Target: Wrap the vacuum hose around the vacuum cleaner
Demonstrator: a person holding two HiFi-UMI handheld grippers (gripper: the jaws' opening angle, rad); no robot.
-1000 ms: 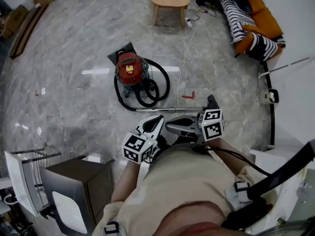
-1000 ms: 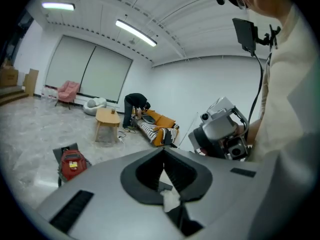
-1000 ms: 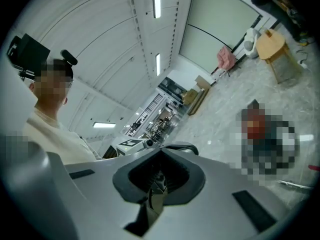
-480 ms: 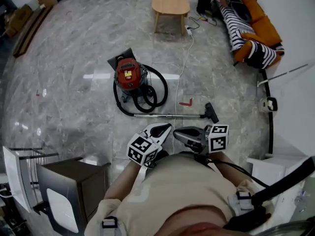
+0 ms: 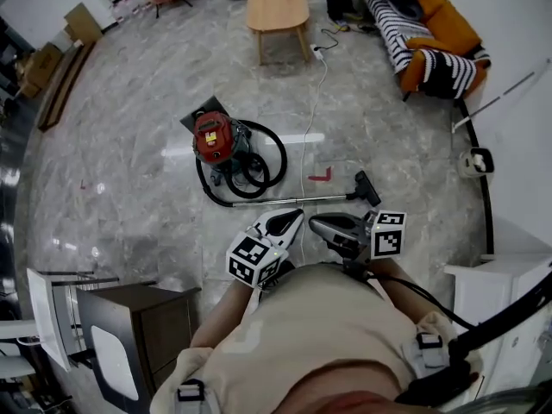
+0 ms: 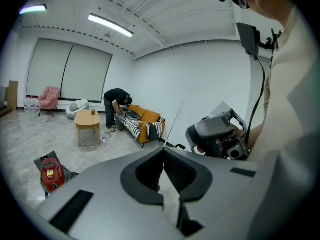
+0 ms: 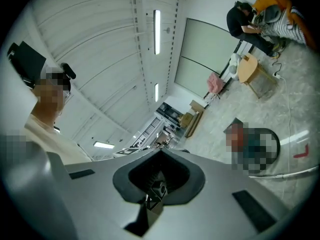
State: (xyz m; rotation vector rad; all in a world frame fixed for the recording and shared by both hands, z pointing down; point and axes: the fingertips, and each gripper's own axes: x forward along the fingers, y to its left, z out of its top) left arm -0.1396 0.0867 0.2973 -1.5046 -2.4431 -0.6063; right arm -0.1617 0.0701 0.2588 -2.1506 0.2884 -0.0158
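The red vacuum cleaner stands on the marble floor, with its black hose lying in loose loops to its right. The metal wand lies flat on the floor and ends in a black floor head. My left gripper and right gripper are held close to the body, short of the wand, both shut and empty. In the left gripper view the vacuum cleaner shows at the lower left beyond the left gripper. In the right gripper view the right gripper has its jaws together.
A white power cord runs from the wand towards a wooden coffee table. A person bends over an orange sofa with a striped blanket. A red floor mark lies near the wand. A grey cabinet stands at the lower left, white furniture at the right.
The view has drawn back: vacuum cleaner and wand now sit farther ahead of both grippers, and the wand lies fully clear of them. Both grippers stay shut near the body.
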